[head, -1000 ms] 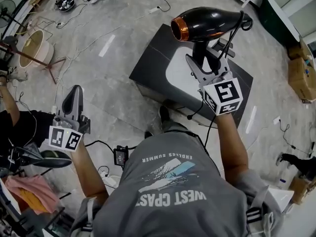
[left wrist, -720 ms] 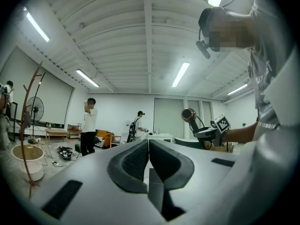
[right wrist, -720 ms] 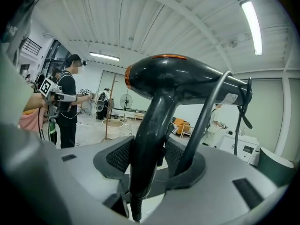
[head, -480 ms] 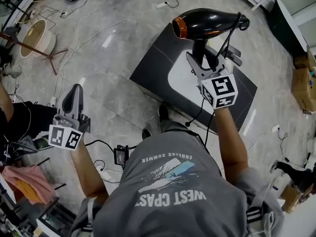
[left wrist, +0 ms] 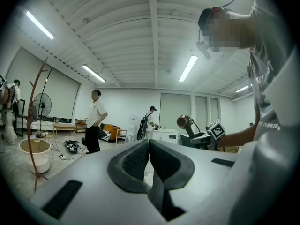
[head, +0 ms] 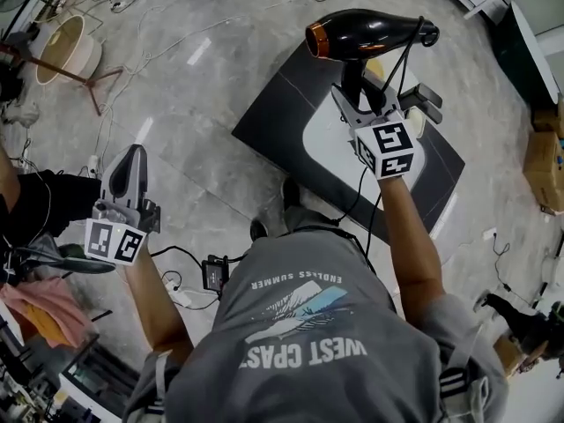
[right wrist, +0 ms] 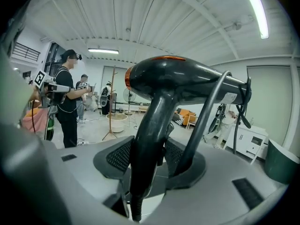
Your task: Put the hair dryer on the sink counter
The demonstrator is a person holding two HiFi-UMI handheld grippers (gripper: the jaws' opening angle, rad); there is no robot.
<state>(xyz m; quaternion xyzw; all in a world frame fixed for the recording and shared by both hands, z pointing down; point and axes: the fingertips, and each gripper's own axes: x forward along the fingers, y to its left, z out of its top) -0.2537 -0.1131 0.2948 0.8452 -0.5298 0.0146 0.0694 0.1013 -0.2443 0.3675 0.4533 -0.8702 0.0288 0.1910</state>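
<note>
Grey floor (head: pixel 203 130), "ENDLESS SUMMER" T-shirt (head: pixel 300 342), hair dryer (head: pixel 370 33) in right gripper (head: pixel 361 97)

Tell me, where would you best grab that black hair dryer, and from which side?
Grip the hair dryer by its handle, from below, as the right hand-held gripper does. The handle is a slim straight stem under the wide barrel, so jaws close across it.

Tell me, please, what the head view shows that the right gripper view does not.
Only the head view: the dark sink counter with its white basin, and the left gripper, shut and empty. Only the right gripper view: the pads pressing the handle from both sides. Both: the black hair dryer, upright in the right gripper.
</note>
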